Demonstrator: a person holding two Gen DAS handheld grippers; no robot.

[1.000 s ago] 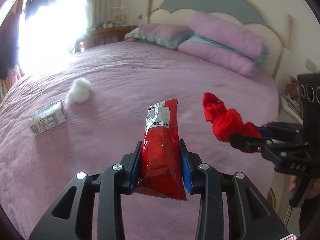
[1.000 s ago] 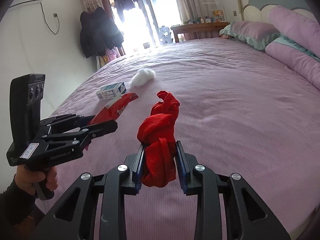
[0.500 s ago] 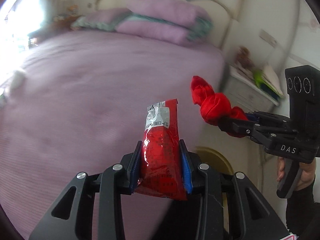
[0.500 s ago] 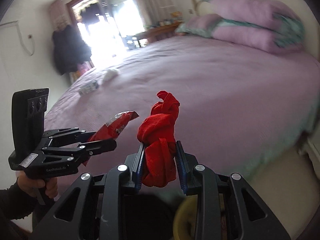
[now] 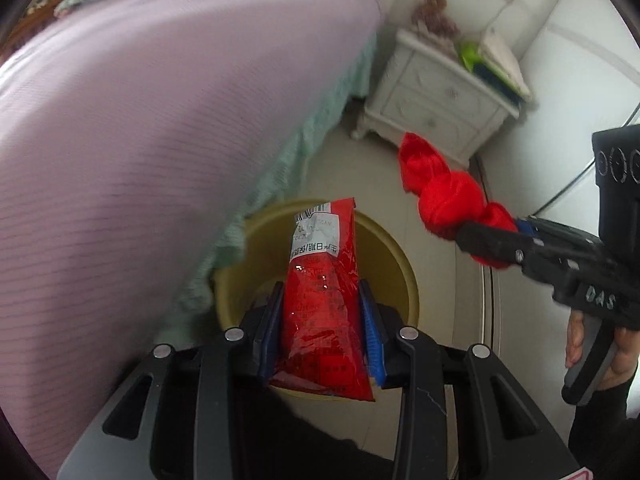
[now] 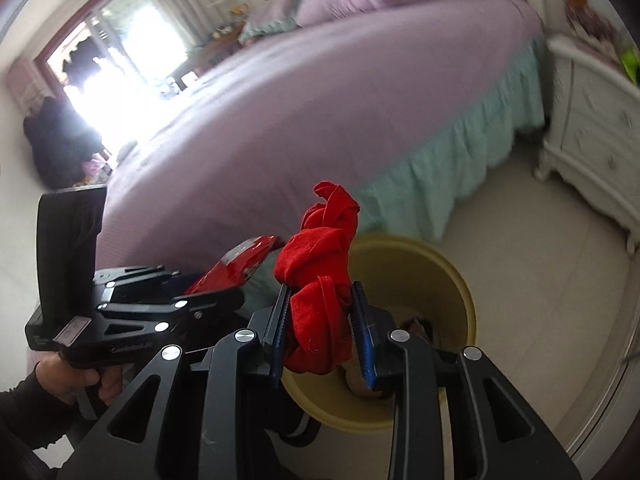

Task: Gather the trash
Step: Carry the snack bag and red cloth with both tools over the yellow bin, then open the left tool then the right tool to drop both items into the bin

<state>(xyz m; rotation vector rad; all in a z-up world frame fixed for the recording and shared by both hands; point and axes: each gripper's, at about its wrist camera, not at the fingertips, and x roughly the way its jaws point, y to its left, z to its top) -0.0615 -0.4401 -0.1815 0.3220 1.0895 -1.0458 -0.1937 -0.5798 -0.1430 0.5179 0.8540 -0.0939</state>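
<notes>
Left gripper [image 5: 322, 330]: clamped on red snack wrapper [image 5: 324, 280], above yellow bin [image 5: 404, 276].
Right gripper [image 6: 322, 334]: clamped on knotted red cloth [image 6: 320, 280], over bin.
Remaining: drop both.

Two matte black handheld grippers, left gripper [image 5: 320, 320] and right gripper [image 6: 320, 328], built of slotted, triangular linkage arms pinned with silver round-head screws. Blue ribbed pads lining the fingers [image 5: 370, 332]. White "DAS" lettering along one body, a small white label on the other. Boxy black camera housings above pistol-style grips; dark long sleeves [image 6: 16, 408] at the wrists.
</notes>
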